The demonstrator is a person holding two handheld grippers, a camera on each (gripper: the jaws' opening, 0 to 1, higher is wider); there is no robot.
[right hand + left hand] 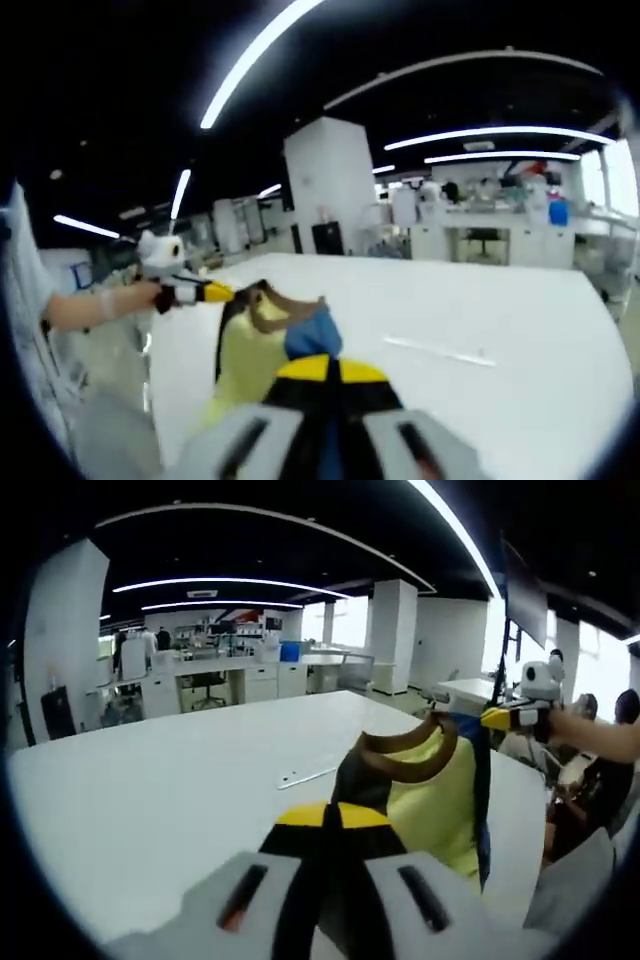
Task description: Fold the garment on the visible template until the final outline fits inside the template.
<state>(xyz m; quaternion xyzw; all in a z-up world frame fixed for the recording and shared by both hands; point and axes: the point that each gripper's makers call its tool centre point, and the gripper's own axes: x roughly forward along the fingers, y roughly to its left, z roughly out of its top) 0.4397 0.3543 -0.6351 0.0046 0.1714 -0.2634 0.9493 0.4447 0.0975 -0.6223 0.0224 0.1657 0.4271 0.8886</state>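
Note:
The garment (435, 800) is yellow with a brown collar (405, 748) and dark and blue side parts. It hangs above the white table (150, 780), stretched between both grippers. My left gripper (325, 815) is shut on its near shoulder. My right gripper (512, 718) comes in from the right, shut on the far shoulder. In the right gripper view my right gripper (325, 368) is closed on a blue part of the garment (250, 360), and the left gripper (200, 291) holds the other end. A thin pale strip (305, 776) lies on the table.
A person's arm (600, 738) reaches in at the right, and seated people are behind it. The thin pale strip (435, 350) also lies on the table (480, 300) in the right gripper view. Office desks (230, 675), a white pillar (325, 190) and chairs stand beyond the table.

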